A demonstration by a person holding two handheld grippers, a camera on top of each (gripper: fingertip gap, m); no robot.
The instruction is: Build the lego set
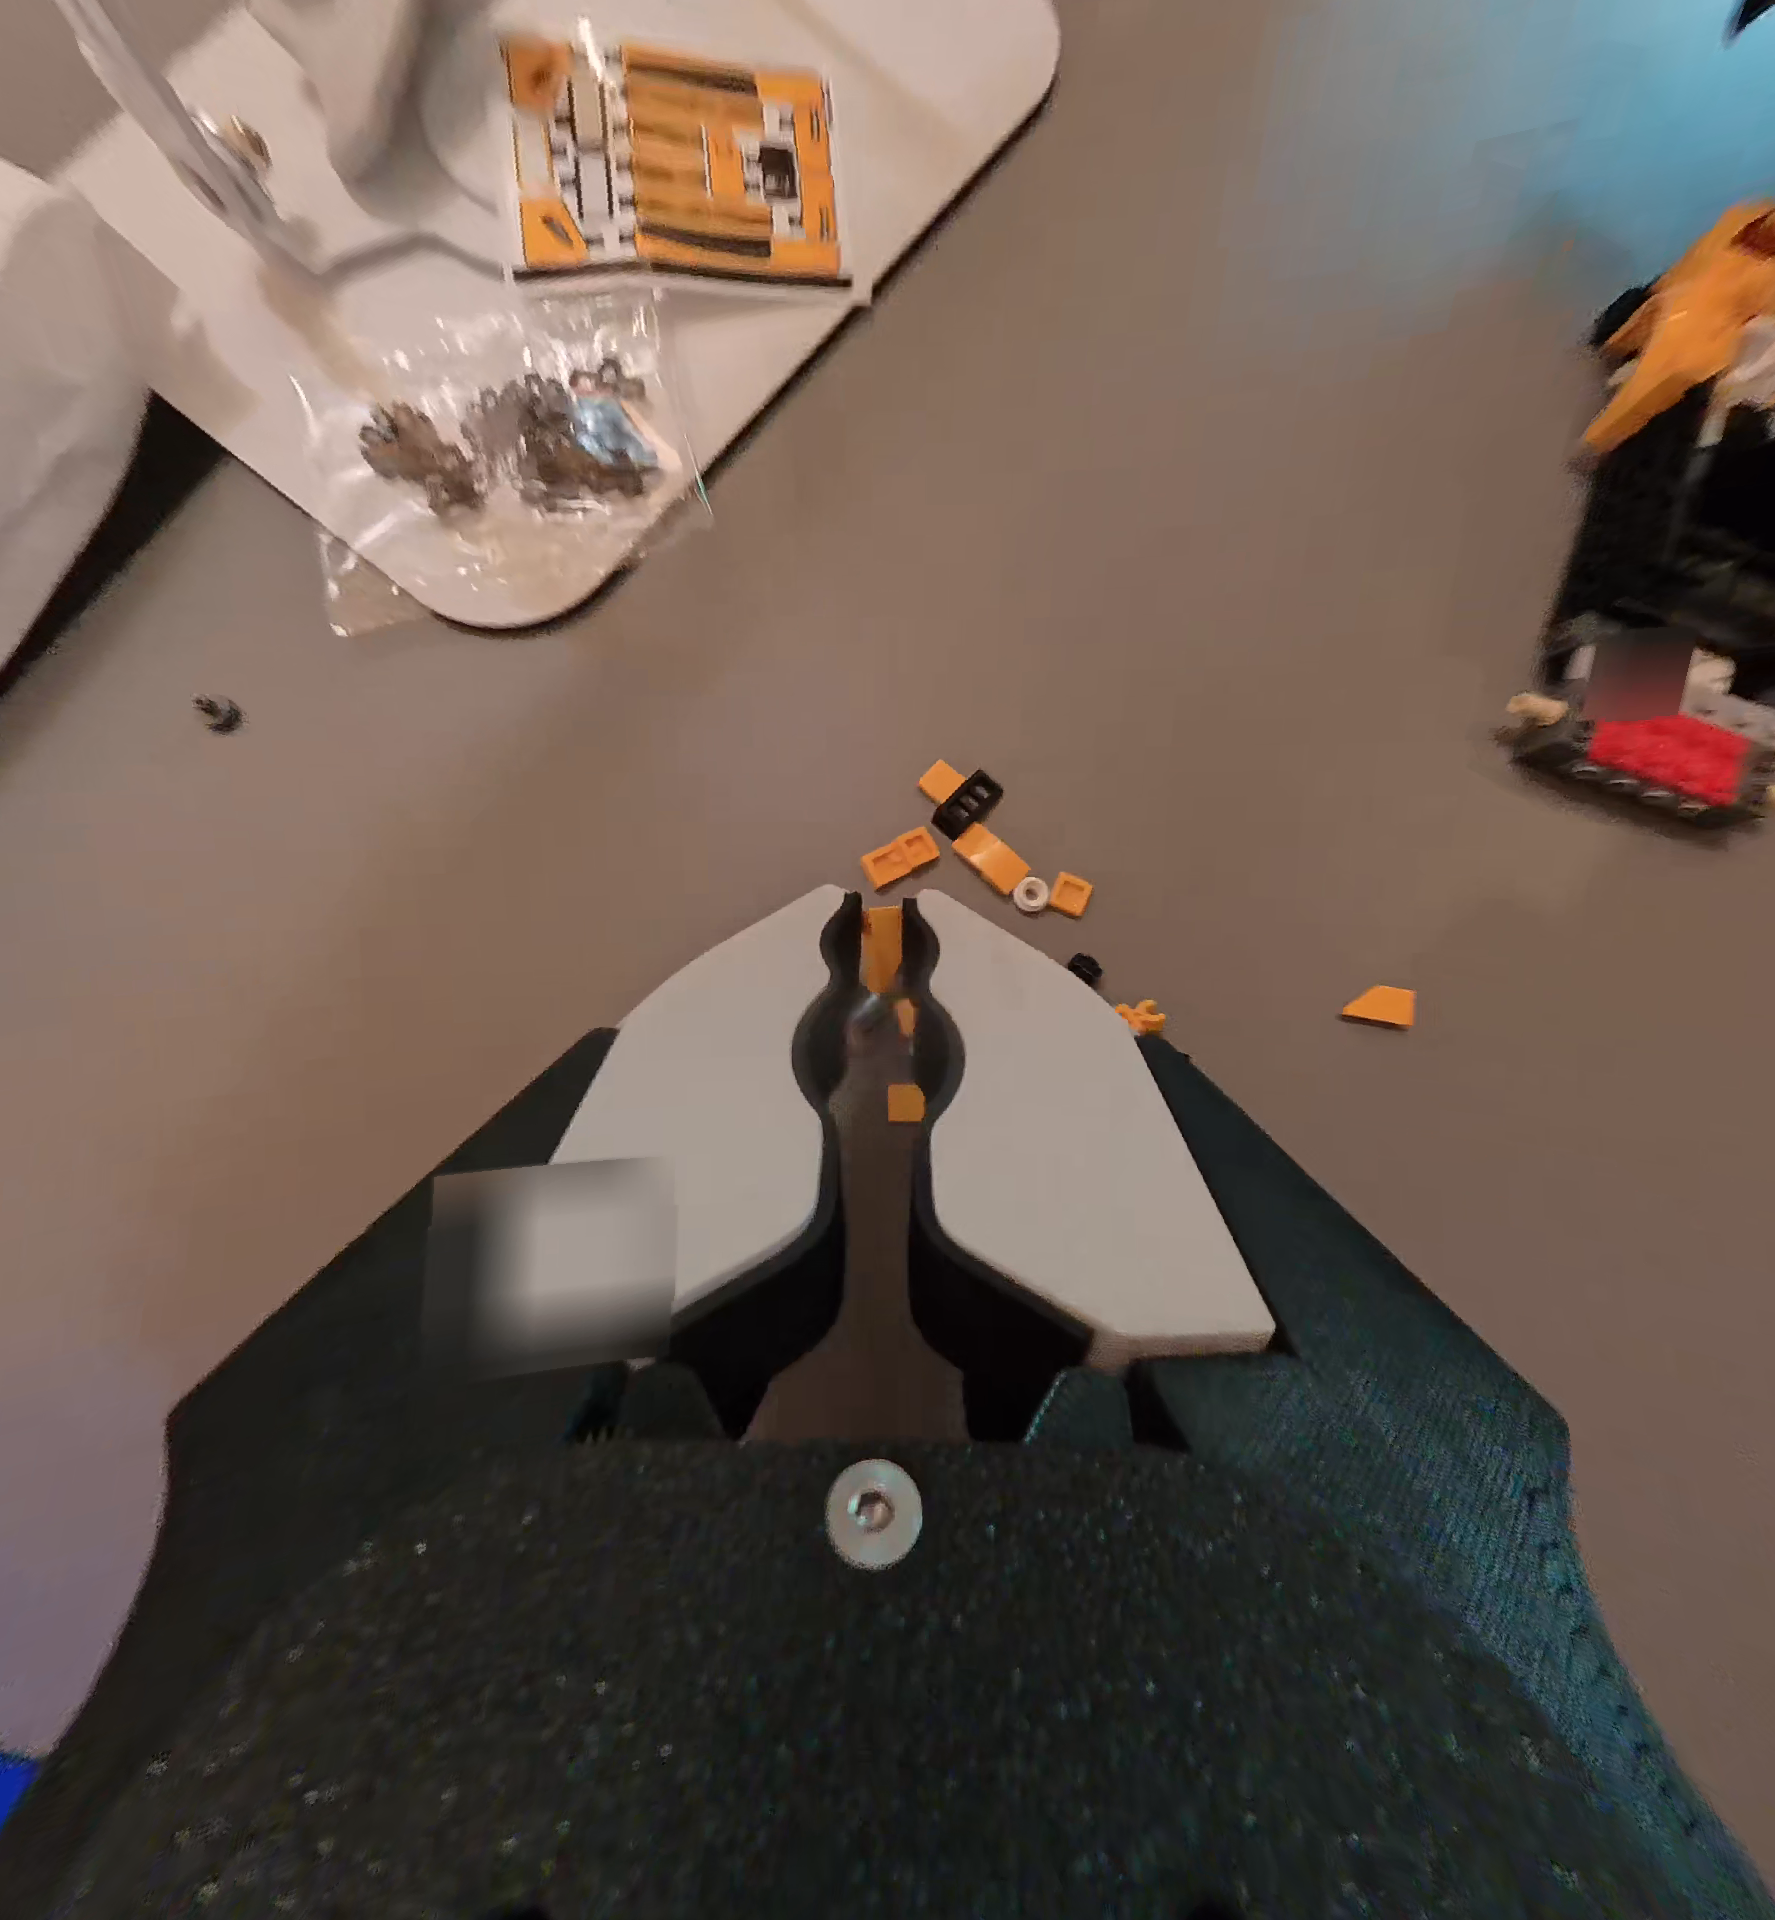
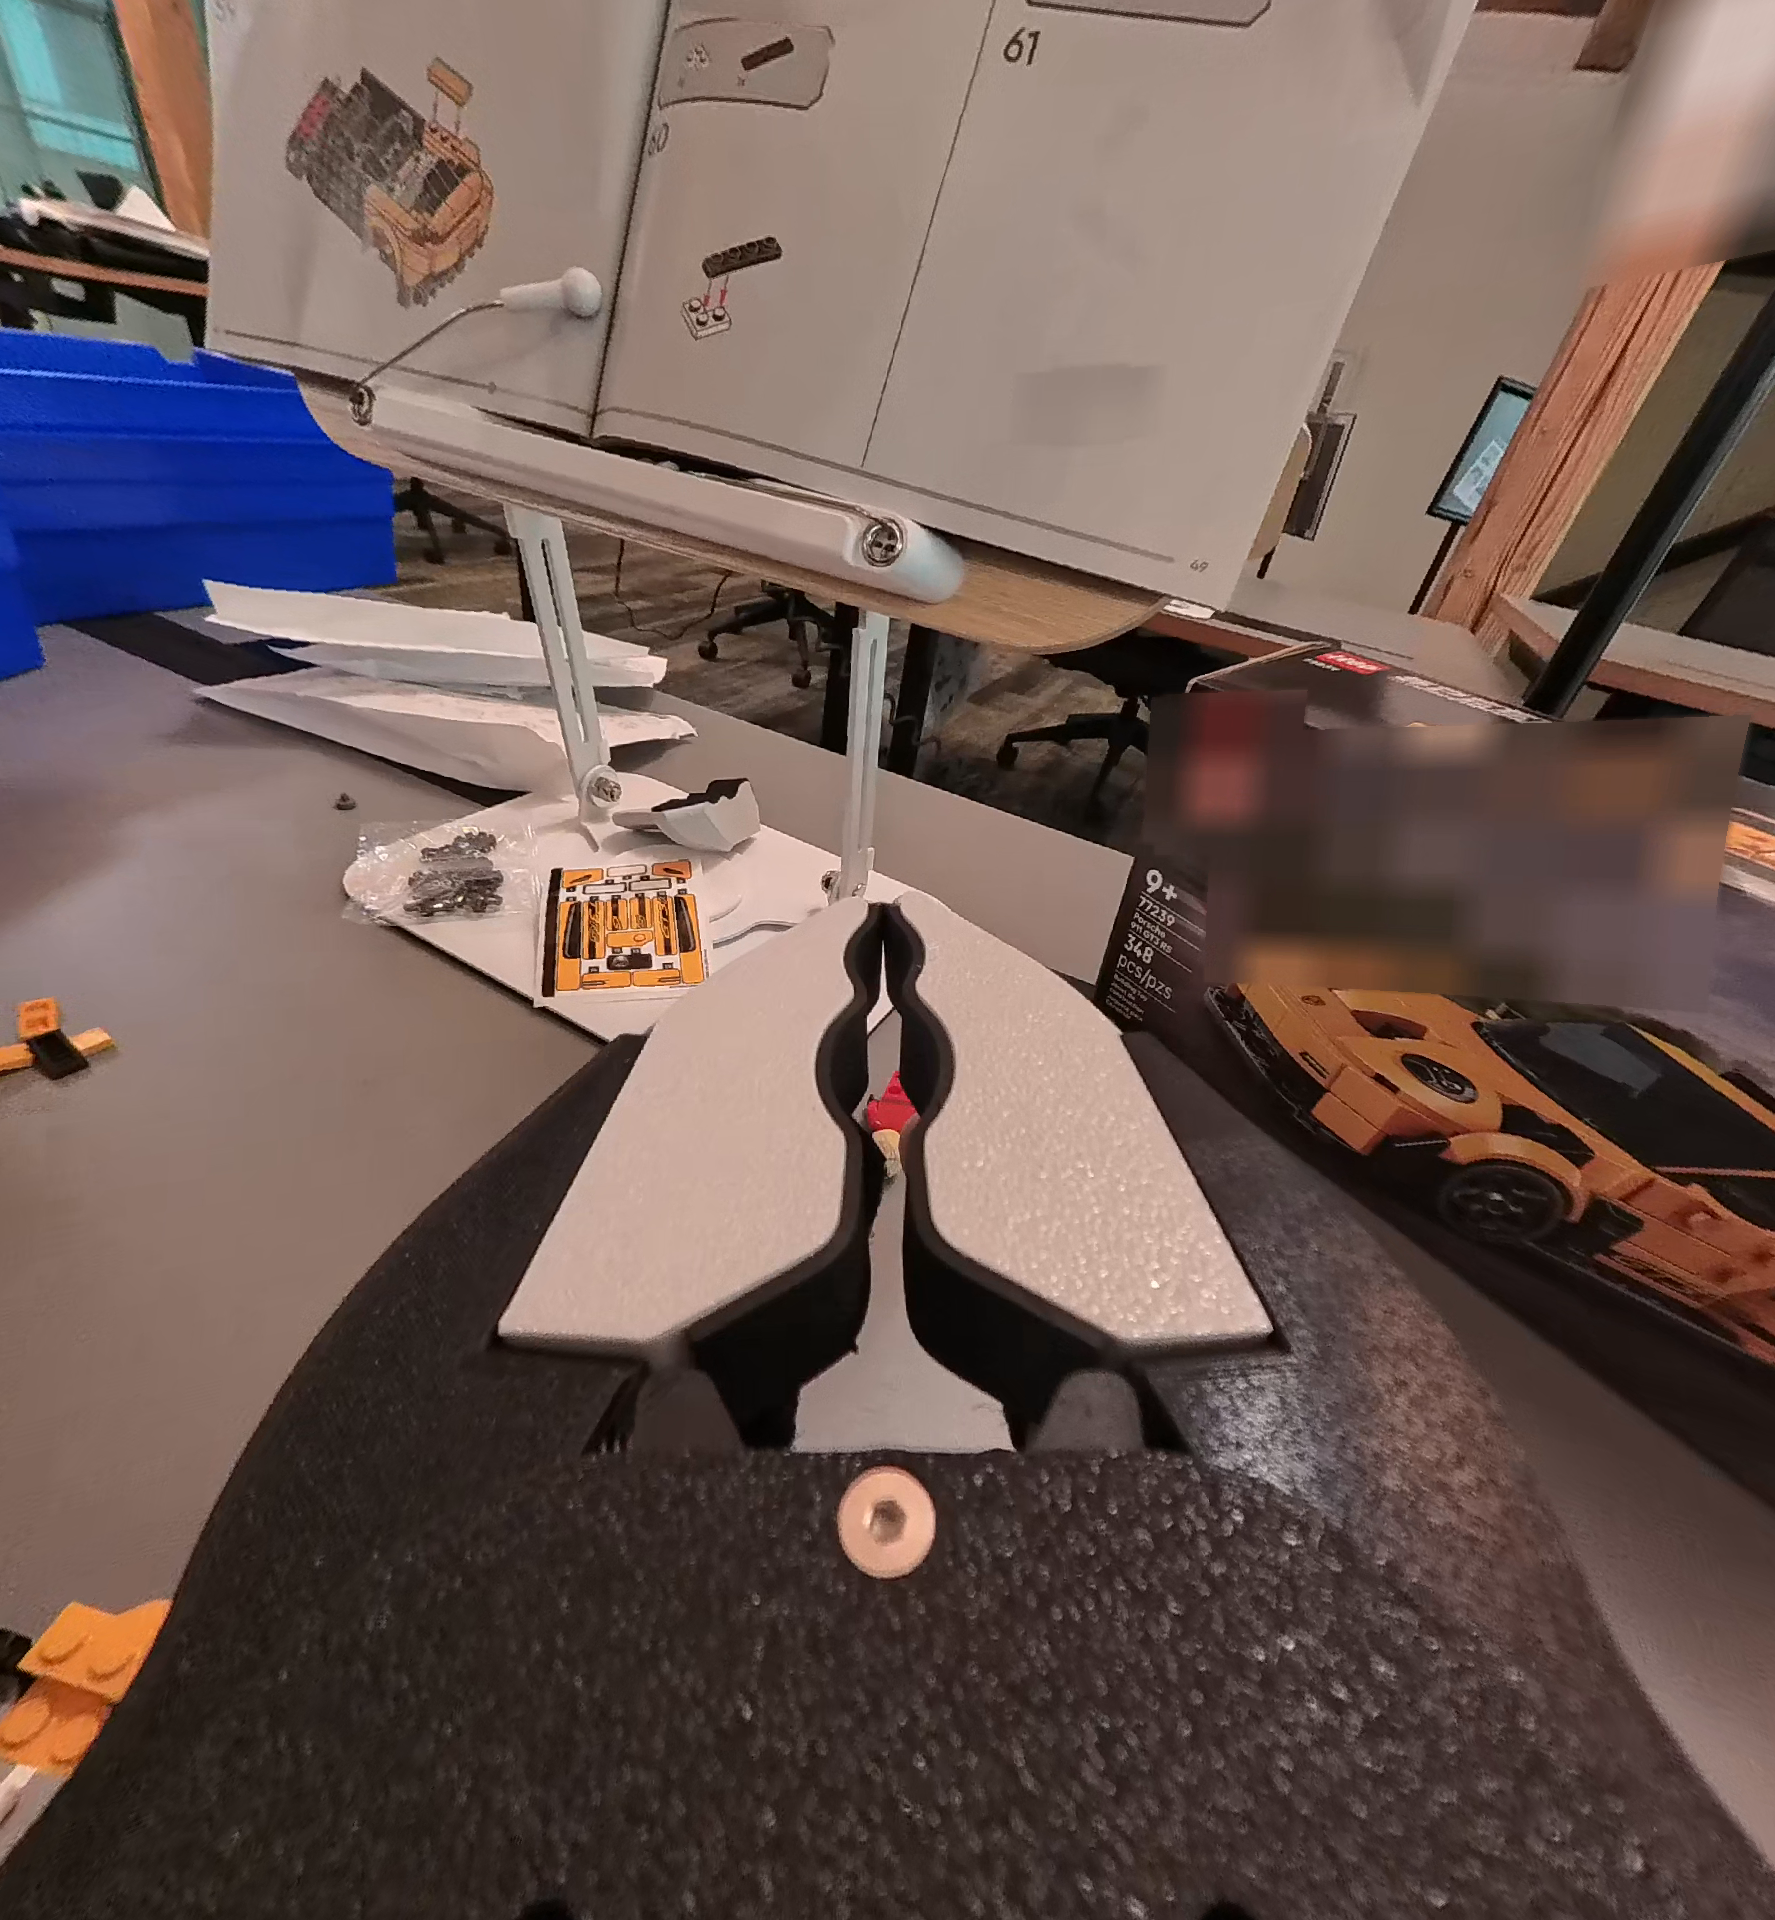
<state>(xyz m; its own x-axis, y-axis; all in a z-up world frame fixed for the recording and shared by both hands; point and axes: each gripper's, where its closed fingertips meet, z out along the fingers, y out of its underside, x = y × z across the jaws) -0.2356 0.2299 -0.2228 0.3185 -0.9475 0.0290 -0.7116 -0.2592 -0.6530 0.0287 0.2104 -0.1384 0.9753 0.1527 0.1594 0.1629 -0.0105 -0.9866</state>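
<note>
In the left wrist view my left gripper (image 1: 881,916) is shut on a small orange plate (image 1: 881,951), held on edge just above the grey table. Several loose orange pieces and a black one (image 1: 971,836) lie just beyond its tips. The partly built orange and black car (image 1: 1693,540) stands at the far right, blurred. In the right wrist view my right gripper (image 2: 883,923) has its tips together above the table. A small red and tan bit (image 2: 888,1110) shows in the hollow between its fingers; I cannot tell if it is held. The car's orange corner (image 2: 72,1683) shows at the lower left.
An open instruction booklet (image 2: 862,260) rests on a white stand (image 2: 883,540). On the stand's base lie a sticker sheet (image 2: 623,945) and a clear bag of dark parts (image 2: 447,878). The set's box (image 2: 1485,1091) stands on the right. Blue bins (image 2: 135,468) sit at the back left. Across from one pair of fingers to the other is roughly 30 centimeters.
</note>
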